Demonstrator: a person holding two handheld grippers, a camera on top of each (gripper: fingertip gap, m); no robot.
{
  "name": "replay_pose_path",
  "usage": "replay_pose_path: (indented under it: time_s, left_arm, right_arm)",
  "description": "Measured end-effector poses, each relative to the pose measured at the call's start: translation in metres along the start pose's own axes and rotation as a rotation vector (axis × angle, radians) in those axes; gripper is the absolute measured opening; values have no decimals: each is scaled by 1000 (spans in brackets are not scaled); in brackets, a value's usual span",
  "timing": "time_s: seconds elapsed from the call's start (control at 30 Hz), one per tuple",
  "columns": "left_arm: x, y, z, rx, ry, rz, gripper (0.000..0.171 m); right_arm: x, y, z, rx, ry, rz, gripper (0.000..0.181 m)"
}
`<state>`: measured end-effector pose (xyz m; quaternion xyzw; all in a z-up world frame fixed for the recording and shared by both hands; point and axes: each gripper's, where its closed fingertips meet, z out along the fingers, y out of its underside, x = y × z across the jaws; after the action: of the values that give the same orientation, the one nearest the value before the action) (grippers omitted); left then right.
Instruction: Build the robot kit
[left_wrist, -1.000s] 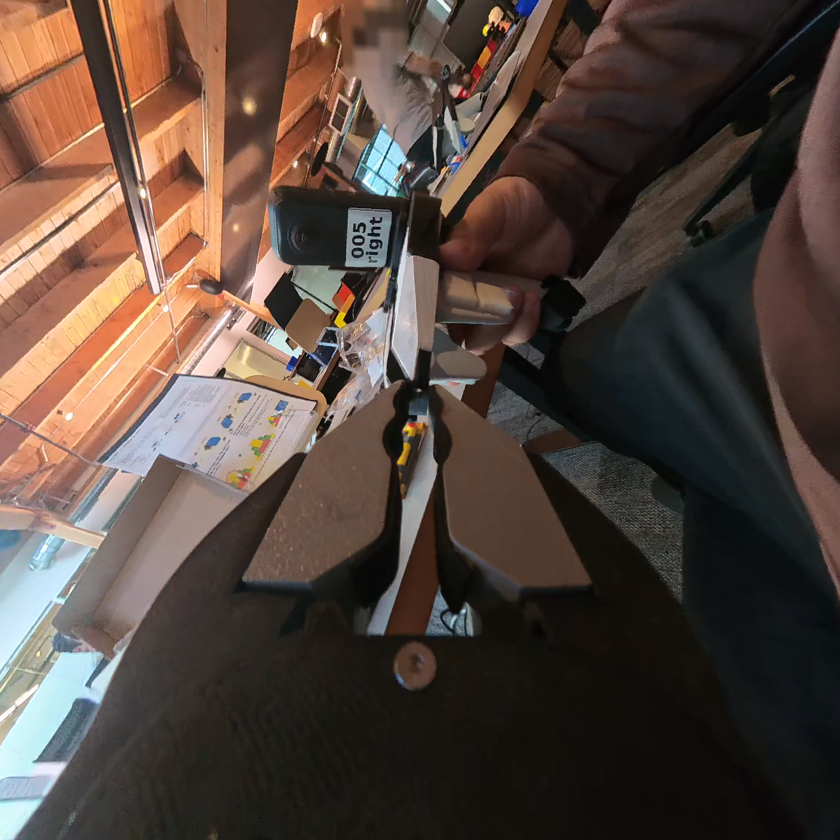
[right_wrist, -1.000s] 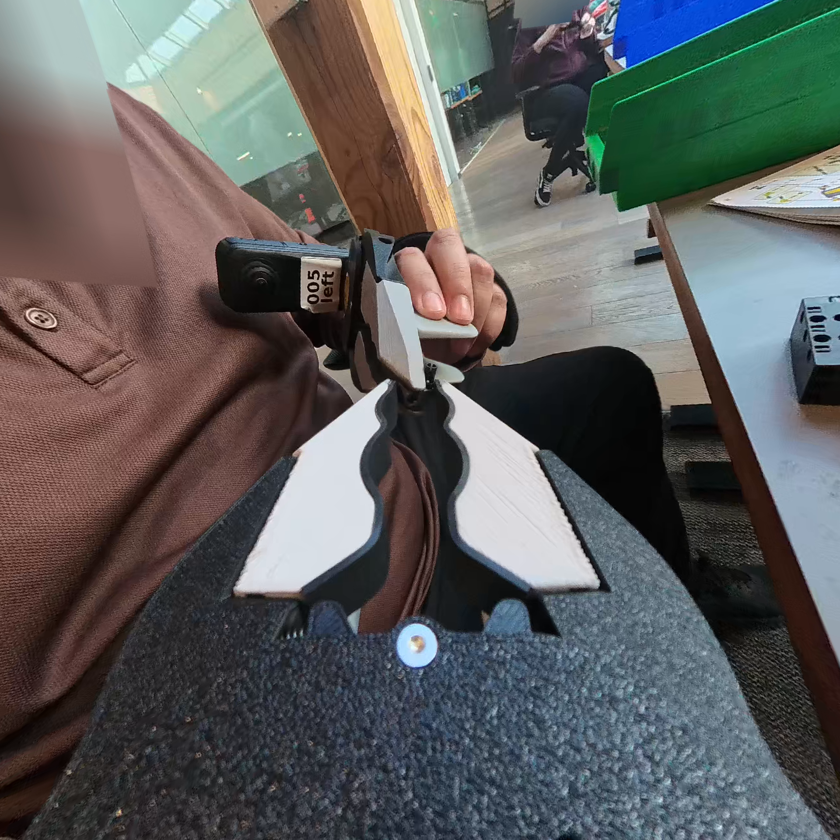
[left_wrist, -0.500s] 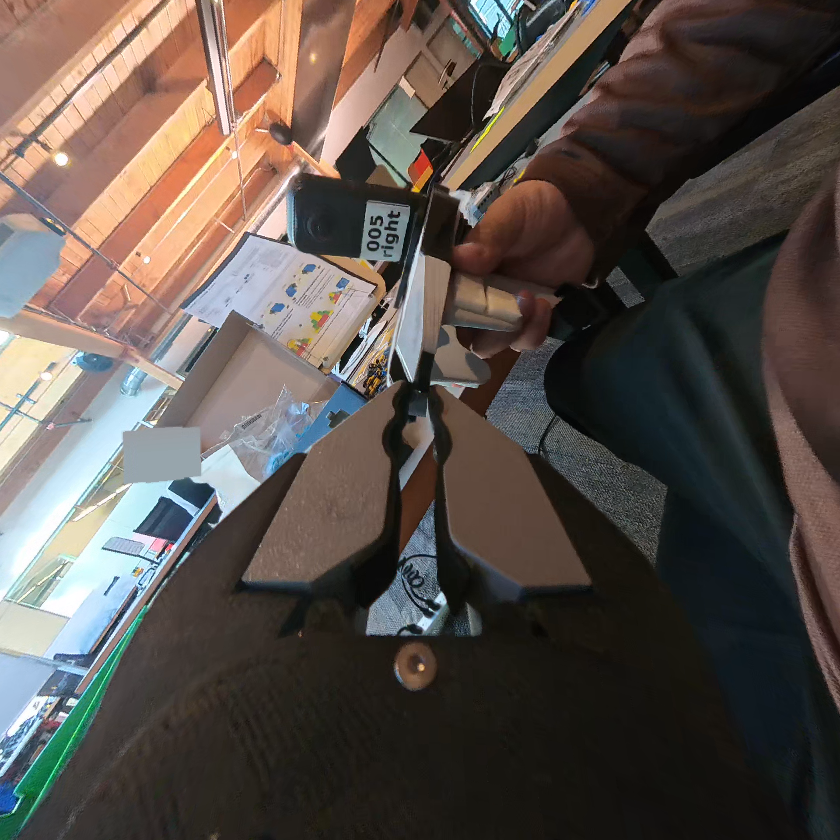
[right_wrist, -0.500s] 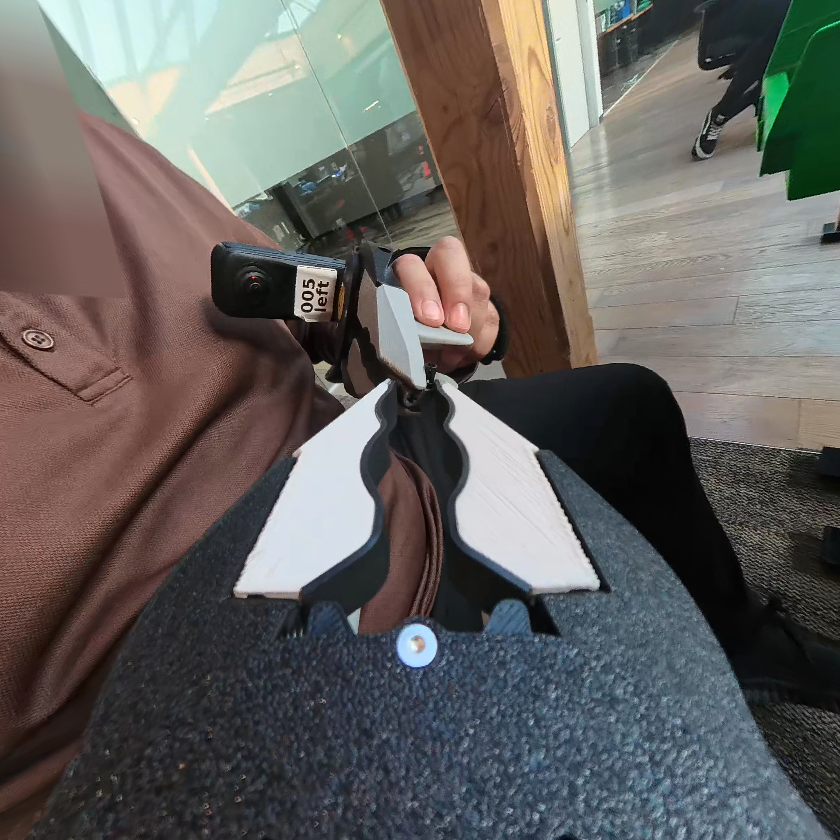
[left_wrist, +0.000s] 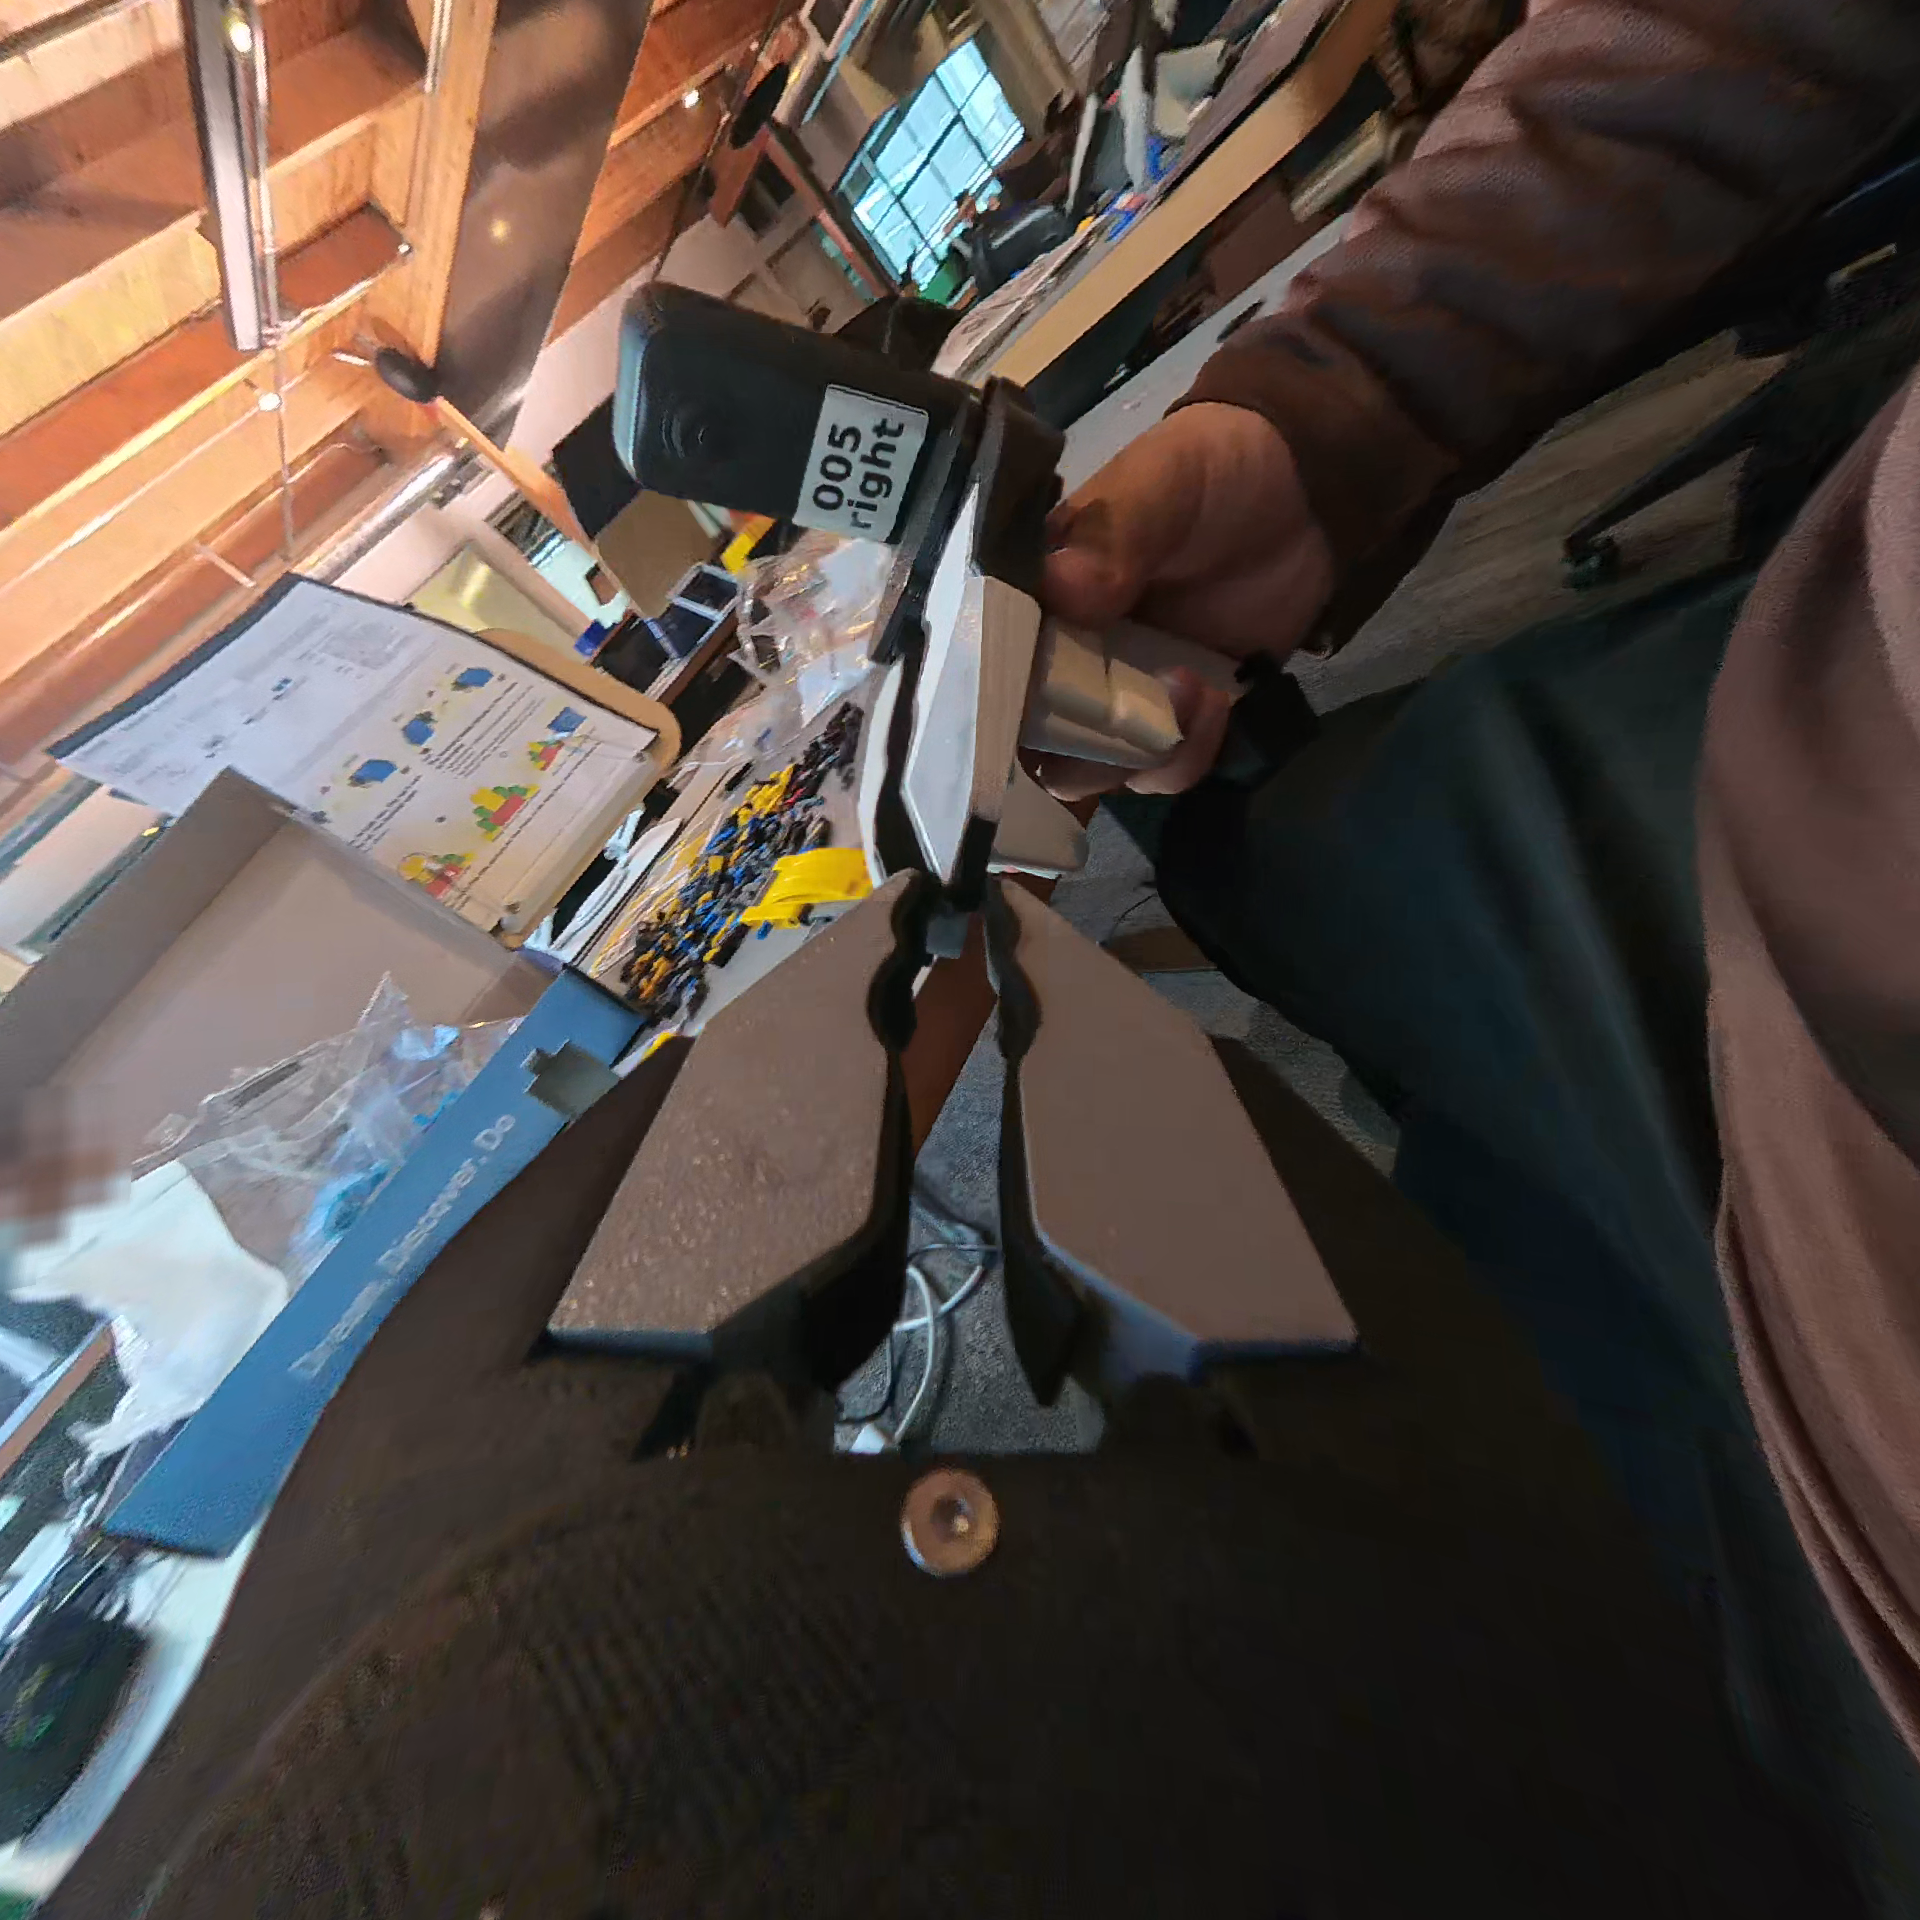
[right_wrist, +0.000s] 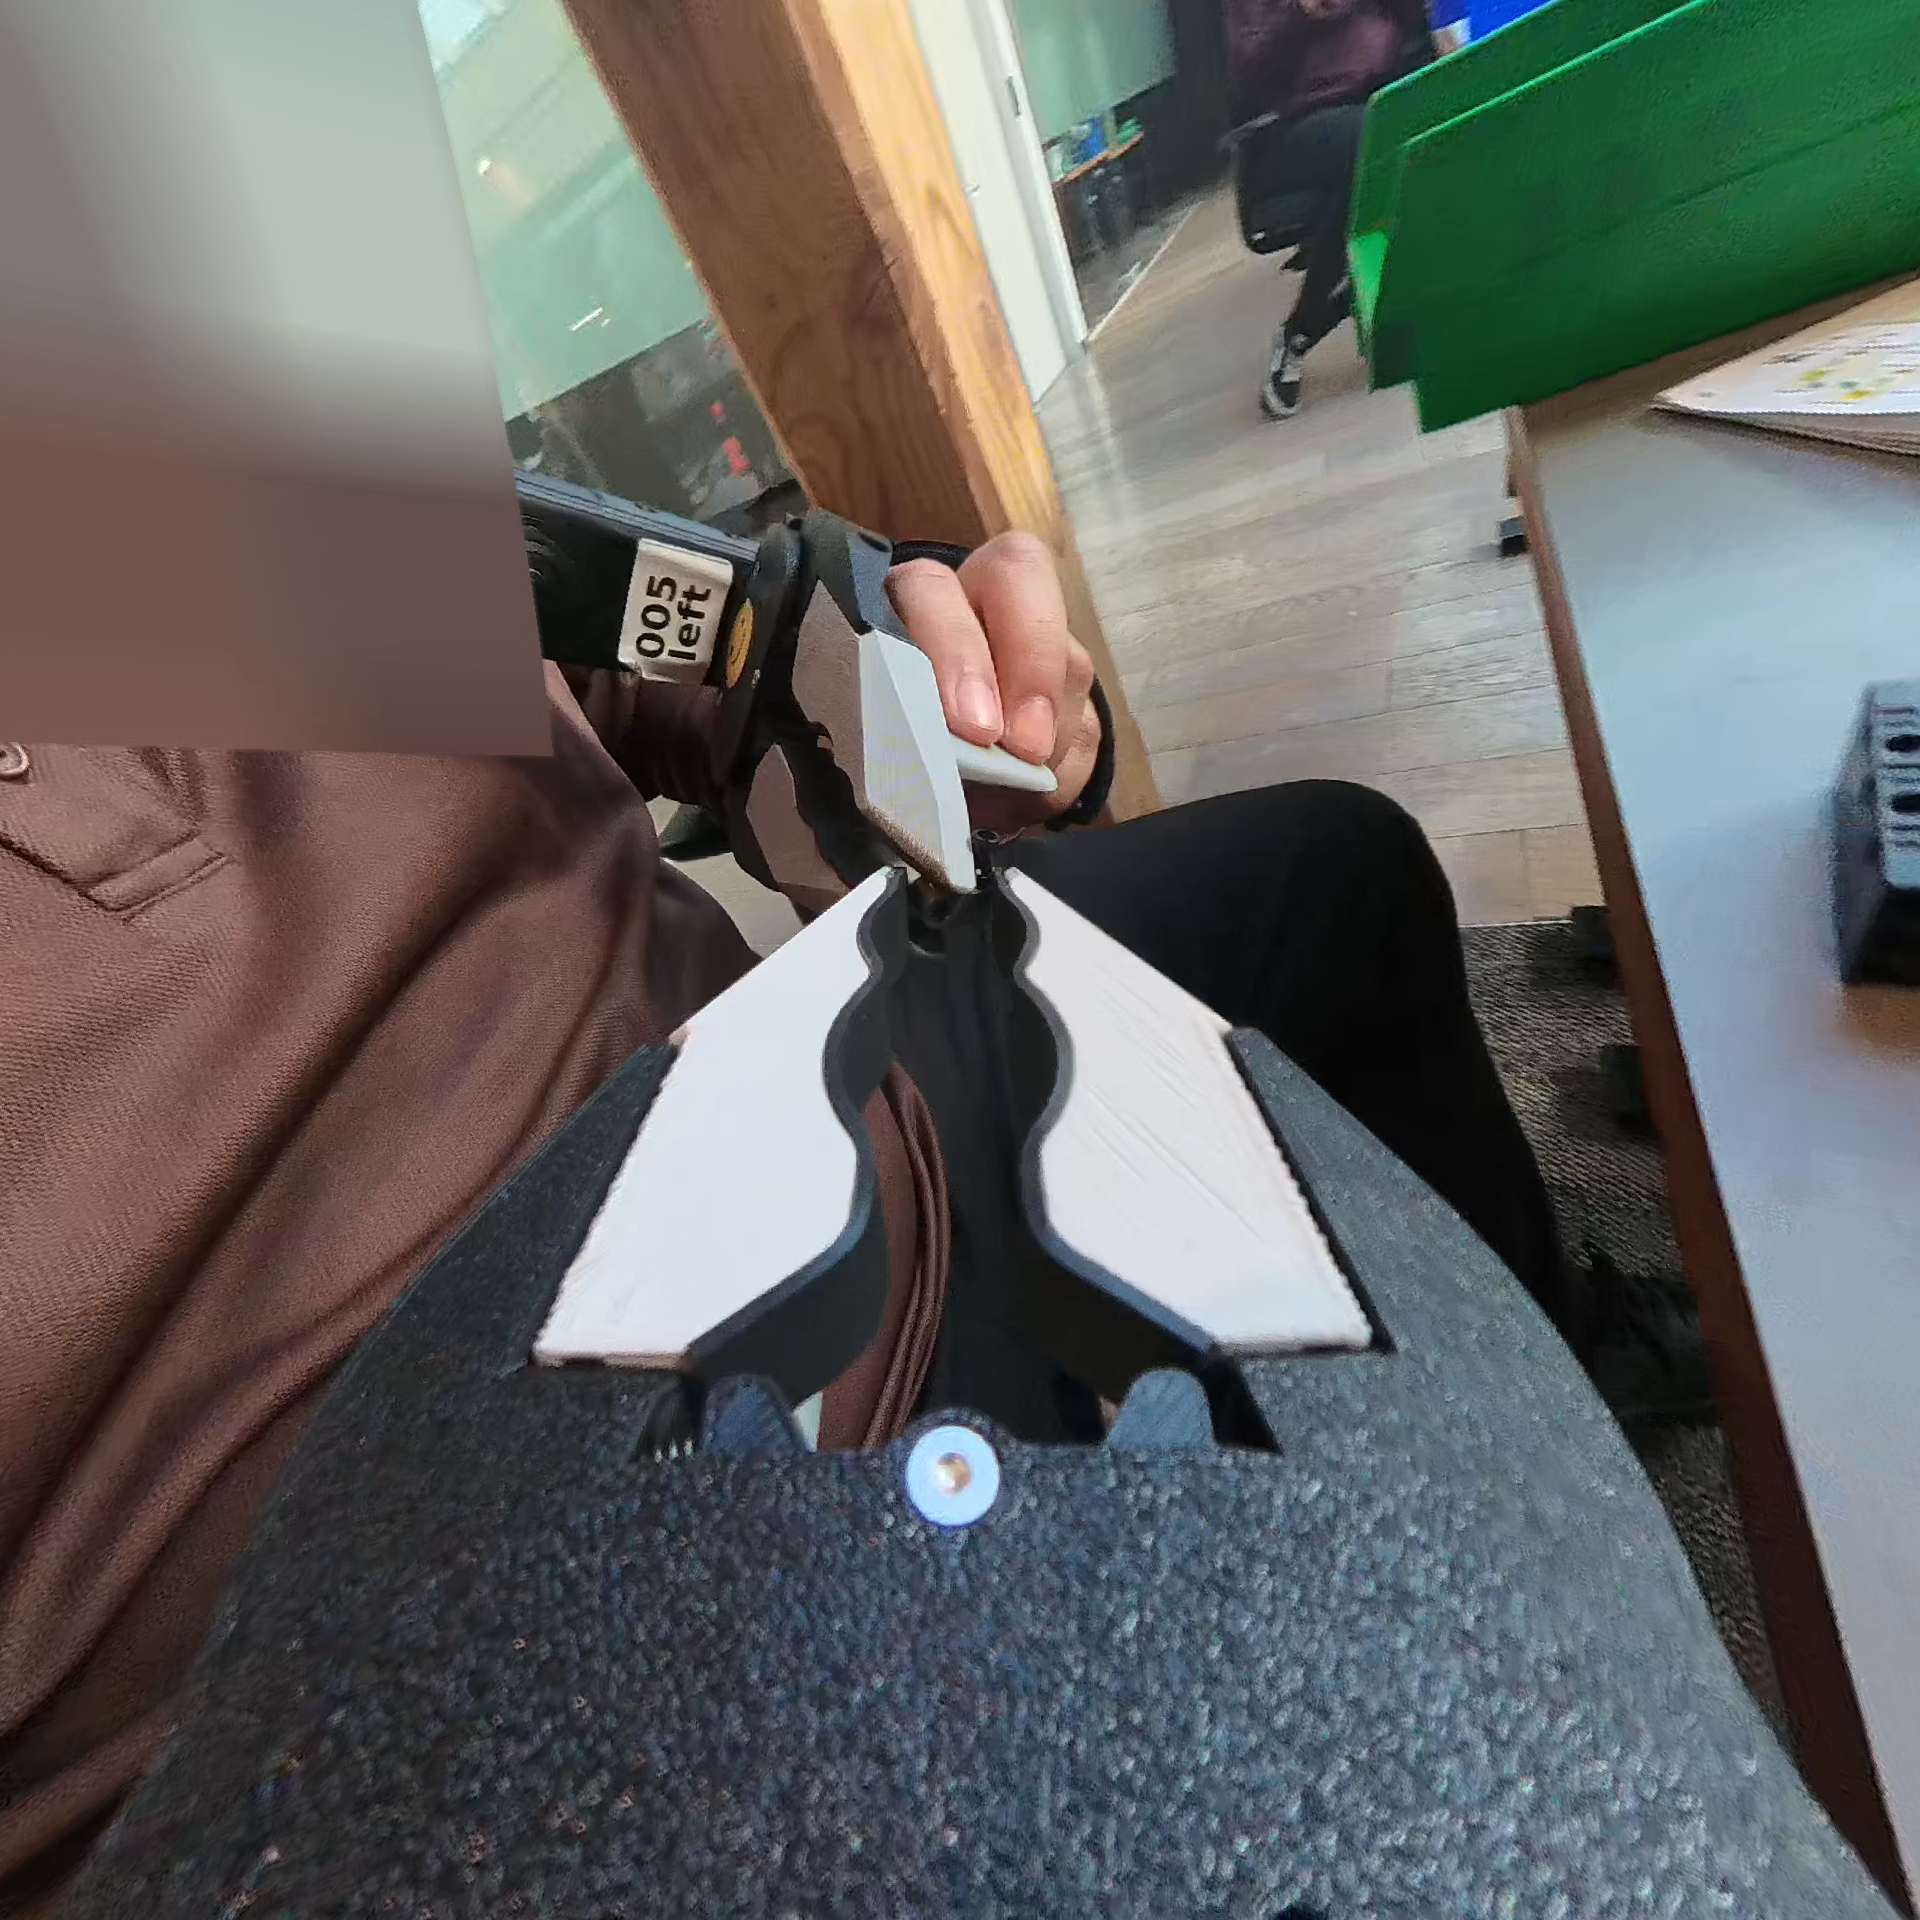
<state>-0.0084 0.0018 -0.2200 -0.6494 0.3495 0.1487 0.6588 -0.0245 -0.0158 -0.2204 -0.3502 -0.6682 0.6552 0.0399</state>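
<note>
Meeting tip to tip at frame centre, the left gripper (left_wrist: 948, 914) and right gripper (right_wrist: 948, 883) are nearly pressed together, pinching nothing; toy bricks (left_wrist: 727, 883) lie untouched on the tabletop (right_wrist: 1704, 727).

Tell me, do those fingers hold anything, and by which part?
Cannot tell surely: a small grey bit sits between the fingertips of the left gripper, right where the right gripper meets it.

a thick wooden post (right_wrist: 831, 312) stands before frosted glass walls (right_wrist: 582, 229), with plank flooring (right_wrist: 1299, 582) giving way to grey carpet (right_wrist: 1558, 1091). overhead (in the tilted left wrist view) run warm-lit timber beams (left_wrist: 156, 312); a far window (left_wrist: 925, 177) glows.
</note>
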Motion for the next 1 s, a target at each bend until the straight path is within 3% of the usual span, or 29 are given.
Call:
replay_pose_path:
  time_s: [0.37,0.57,0.77,1.0]
  left_arm:
    - [15,-20,47,182,229,-31,11]
    - [25,-29,60,213,279,-30,12]
    - [17,-23,52,176,220,-89,13]
    - [-2,-3,27,67,77,-129,12]
  right_arm:
    - [-1,6,-55,207,273,90,12]
    - [-7,13,-72,254,352,109,12]
    - [-1,8,-64,230,309,100,12]
    - [12,-3,-31,177,141,114,12]
